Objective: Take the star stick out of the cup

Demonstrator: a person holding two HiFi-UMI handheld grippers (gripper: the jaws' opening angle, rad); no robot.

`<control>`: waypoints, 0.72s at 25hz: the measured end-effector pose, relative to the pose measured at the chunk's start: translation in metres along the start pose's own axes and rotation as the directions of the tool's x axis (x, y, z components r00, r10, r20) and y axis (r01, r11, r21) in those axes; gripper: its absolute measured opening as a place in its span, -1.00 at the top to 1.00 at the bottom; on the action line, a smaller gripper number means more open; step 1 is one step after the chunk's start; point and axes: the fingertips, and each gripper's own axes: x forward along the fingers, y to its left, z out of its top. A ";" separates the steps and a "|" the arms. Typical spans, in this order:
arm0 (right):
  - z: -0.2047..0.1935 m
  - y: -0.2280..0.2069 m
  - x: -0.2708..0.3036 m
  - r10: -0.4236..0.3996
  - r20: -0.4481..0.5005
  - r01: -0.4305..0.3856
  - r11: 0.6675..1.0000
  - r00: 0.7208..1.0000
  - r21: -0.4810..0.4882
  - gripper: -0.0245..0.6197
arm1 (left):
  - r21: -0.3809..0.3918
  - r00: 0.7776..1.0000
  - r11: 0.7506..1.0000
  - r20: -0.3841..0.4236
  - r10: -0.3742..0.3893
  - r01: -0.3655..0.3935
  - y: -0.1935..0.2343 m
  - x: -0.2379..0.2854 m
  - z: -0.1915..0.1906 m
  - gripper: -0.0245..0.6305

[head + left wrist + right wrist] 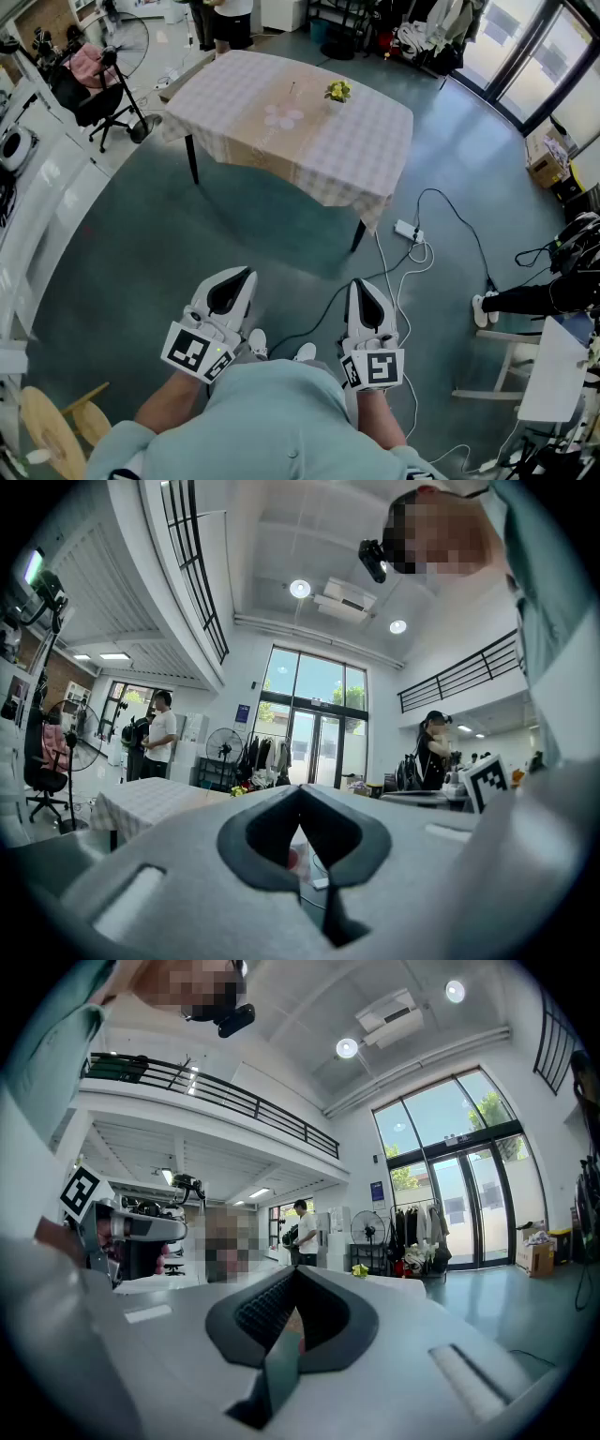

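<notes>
My left gripper (247, 275) and right gripper (362, 285) hang close to my body over the floor, fingers clenched on nothing. The surface (225, 89) stands well ahead. Near its middle, beside a yellow flower (337, 91), is a thin upright I take for the star stick (292, 89); its cup is too small to make out. I judge nothing is begun: approach, grasp and lift all remain.

Pale pink-and-white checks across the tabletop (361, 150) at twelve o'clock, with a tan band down its middle and yellow flowers (337, 91) on it. Teal-grey floor (169, 244) all around. At six o'clock, white left tongs (240, 277) and right tongs (364, 287) lined in black, black-and-white square markers behind them, pale mint shirt (281, 422) below.
</notes>
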 end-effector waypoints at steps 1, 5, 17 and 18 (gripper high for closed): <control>0.000 0.000 0.001 0.000 0.000 0.000 1.000 1.000 -0.001 0.94 | -0.001 1.000 1.000 0.001 0.001 -0.001 0.001 0.000 0.000 0.91; 0.001 0.002 0.003 0.000 0.002 0.000 1.000 1.000 -0.005 0.94 | -0.002 1.000 1.000 0.002 0.002 -0.002 0.004 0.001 0.002 0.91; 0.000 0.003 -0.001 -0.001 -0.002 0.001 1.000 1.000 -0.003 0.94 | -0.003 1.000 1.000 -0.003 -0.001 0.001 0.003 0.000 0.000 0.91; 0.000 0.003 -0.001 0.003 0.000 -0.003 1.000 1.000 -0.003 0.94 | -0.003 1.000 1.000 -0.003 0.000 0.000 0.003 0.000 0.000 0.91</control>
